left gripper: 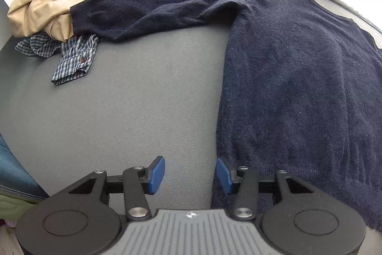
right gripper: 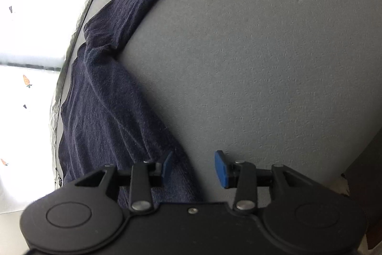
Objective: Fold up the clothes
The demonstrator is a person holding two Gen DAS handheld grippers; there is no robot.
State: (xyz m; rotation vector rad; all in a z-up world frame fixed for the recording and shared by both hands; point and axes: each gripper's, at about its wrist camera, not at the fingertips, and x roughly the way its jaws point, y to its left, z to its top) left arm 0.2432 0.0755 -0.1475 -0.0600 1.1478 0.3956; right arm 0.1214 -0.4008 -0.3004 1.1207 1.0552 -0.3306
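Our left gripper (left gripper: 190,175) and right gripper (right gripper: 193,169) both gape empty at the navy sweater's (left gripper: 298,78) hem corners on the grey table (left gripper: 143,99).

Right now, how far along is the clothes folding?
Barely begun. Done: the navy sweater is spread flat on the gray table, one sleeve stretched toward the pile. In hand: nothing; the left gripper is open at the sweater's bottom corner, the right gripper open at its other edge. Left: every fold of the sweater, then the tan garment and the checked shirt, both still crumpled.
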